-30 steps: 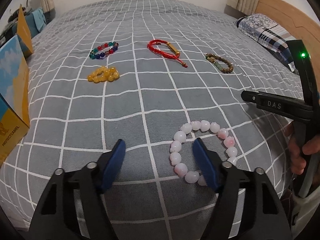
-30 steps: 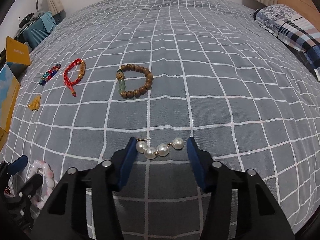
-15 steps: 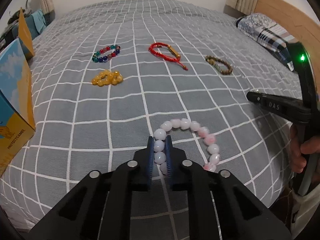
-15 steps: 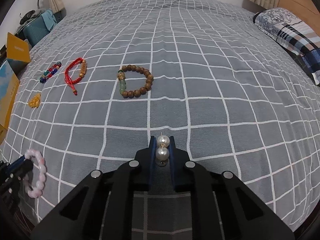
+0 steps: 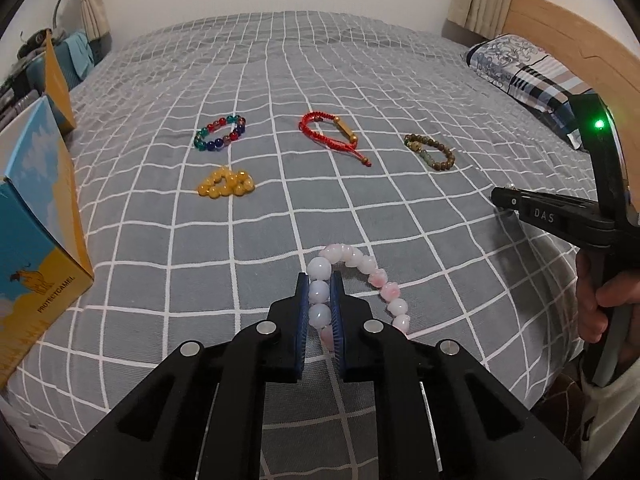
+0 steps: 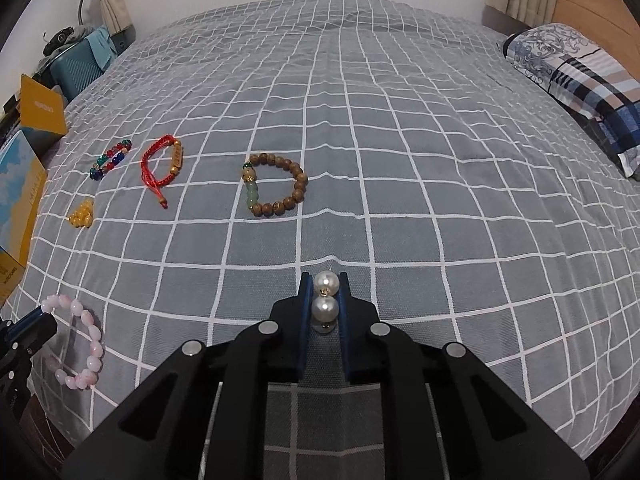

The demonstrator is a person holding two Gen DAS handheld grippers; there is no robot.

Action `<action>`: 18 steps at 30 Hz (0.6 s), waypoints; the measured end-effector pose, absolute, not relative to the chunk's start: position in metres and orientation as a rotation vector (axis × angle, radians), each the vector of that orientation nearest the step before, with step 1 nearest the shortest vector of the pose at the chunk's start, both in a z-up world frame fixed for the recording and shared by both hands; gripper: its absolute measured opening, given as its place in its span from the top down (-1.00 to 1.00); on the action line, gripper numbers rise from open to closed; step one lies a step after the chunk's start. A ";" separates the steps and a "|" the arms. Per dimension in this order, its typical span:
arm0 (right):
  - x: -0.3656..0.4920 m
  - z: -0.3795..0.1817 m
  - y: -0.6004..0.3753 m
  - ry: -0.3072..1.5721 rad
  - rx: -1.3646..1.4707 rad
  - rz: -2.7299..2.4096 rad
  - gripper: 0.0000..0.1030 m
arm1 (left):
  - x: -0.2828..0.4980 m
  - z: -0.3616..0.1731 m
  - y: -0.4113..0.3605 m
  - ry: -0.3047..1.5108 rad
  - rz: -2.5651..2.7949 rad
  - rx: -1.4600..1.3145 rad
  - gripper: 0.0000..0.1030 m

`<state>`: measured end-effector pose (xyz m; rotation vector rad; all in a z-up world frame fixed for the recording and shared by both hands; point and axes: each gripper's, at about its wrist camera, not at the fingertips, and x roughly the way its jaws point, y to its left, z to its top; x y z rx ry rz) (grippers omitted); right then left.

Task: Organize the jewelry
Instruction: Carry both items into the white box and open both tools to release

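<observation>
My left gripper (image 5: 319,280) is shut on a pink bead bracelet (image 5: 370,270), lifted a little above the grey checked bedspread (image 5: 280,80); it also shows in the right wrist view (image 6: 90,344). My right gripper (image 6: 325,280) is shut on a short string of white pearls (image 6: 326,308). On the bed lie a multicoloured bead bracelet (image 5: 220,134), a yellow bead bracelet (image 5: 227,183), a red cord bracelet (image 5: 332,136) and a brown wooden bead bracelet (image 5: 430,152).
A blue and yellow cardboard box (image 5: 36,216) stands at the left edge of the bed. A plaid pillow (image 6: 580,80) lies at the right by the wooden headboard (image 5: 560,28). The right gripper's body (image 5: 560,216) shows at the right of the left wrist view.
Both grippers closed: the left on the pink bracelet, the right on the pearls. Since then both have lifted their pieces slightly off the bedspread.
</observation>
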<state>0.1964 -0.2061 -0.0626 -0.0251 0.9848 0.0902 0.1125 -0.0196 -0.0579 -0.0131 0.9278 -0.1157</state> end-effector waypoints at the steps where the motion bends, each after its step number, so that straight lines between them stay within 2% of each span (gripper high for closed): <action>1: 0.196 -0.062 -0.206 0.983 -0.025 0.090 0.78 | 0.112 -0.057 -0.019 0.926 -0.119 -0.015 0.81; 18: 0.191 -0.054 -0.212 0.986 -0.007 0.068 0.79 | 0.110 -0.044 -0.016 0.915 -0.117 -0.012 0.81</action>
